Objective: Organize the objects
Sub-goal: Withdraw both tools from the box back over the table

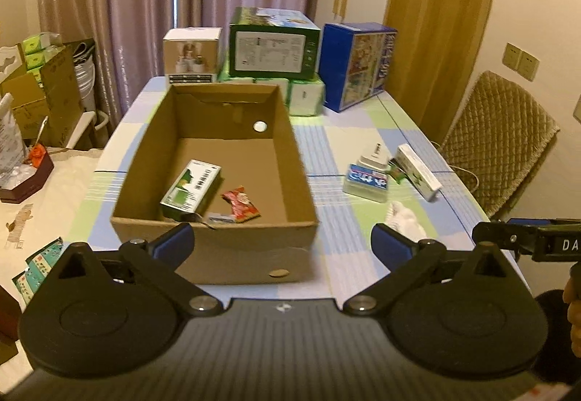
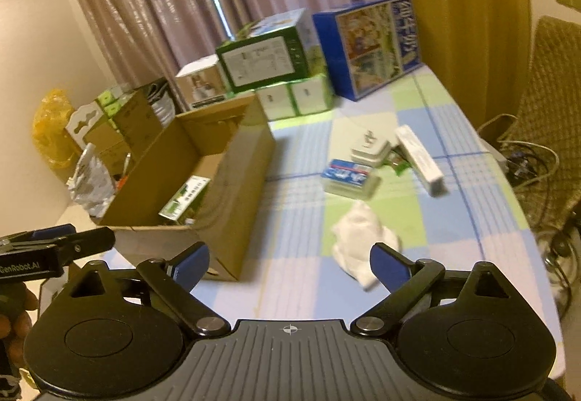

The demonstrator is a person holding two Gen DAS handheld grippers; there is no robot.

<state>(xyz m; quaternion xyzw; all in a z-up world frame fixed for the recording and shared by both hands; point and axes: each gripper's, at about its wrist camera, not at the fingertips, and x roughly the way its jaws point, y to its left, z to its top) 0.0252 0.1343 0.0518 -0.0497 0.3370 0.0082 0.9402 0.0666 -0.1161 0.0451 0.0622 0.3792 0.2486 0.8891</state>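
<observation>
Above the checked table (image 1: 326,154), left gripper (image 1: 281,243) and right gripper (image 2: 288,265) gape wide, both holding nothing.

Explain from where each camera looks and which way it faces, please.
Left wrist: behind the open left tongs, facing the cardboard box head on; the right tongs and a hand show at the right edge.
Right wrist: behind the open right tongs, facing the white cloth; the left tongs show at the left edge.
Shared: box, cloth, blue carton.

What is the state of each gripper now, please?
Left gripper: open, holding nothing, in front of the box.
Right gripper: open, holding nothing, near the white cloth.
</observation>
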